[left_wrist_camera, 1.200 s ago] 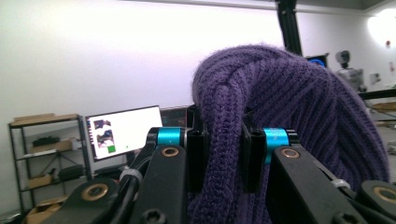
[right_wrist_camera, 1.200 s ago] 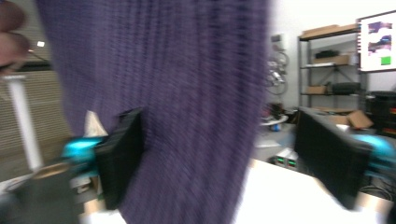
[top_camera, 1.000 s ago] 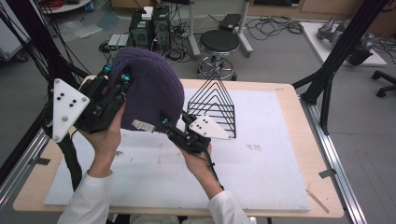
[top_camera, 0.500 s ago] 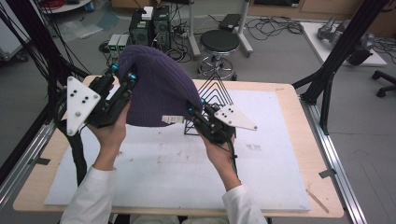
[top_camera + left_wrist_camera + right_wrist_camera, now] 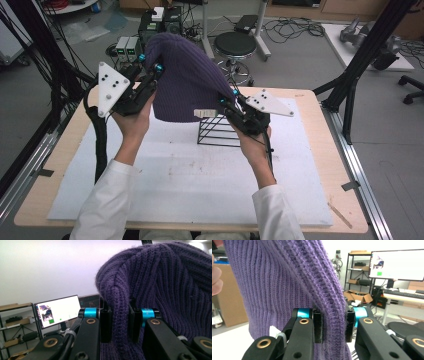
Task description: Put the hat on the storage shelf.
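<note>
A purple knit beanie (image 5: 185, 75) hangs in the air, stretched between both grippers above the back of the table. My left gripper (image 5: 150, 62) is shut on its left rim fold; in the left gripper view the pads pinch a thick ribbed fold of the beanie (image 5: 162, 290) at the left gripper (image 5: 120, 322). My right gripper (image 5: 231, 97) is shut on the right rim, where the beanie (image 5: 287, 285) sits squeezed in the right gripper (image 5: 333, 325). A white label (image 5: 204, 114) dangles from the hem. A black wire pyramid stand (image 5: 217, 132) sits just under the hat's right lower edge, its top hidden by the hat.
The white mat (image 5: 200, 185) covers the wooden table (image 5: 320, 165). A round stool (image 5: 235, 45) and electronics boxes (image 5: 160, 25) stand on the floor behind. Black frame posts (image 5: 360, 65) rise at the right. A lit monitor (image 5: 397, 263) and shelves are far off.
Both hands have carried the beanie to the right and toward the back, from beside the wire stand to over its top. The right gripper has risen with the rim.
</note>
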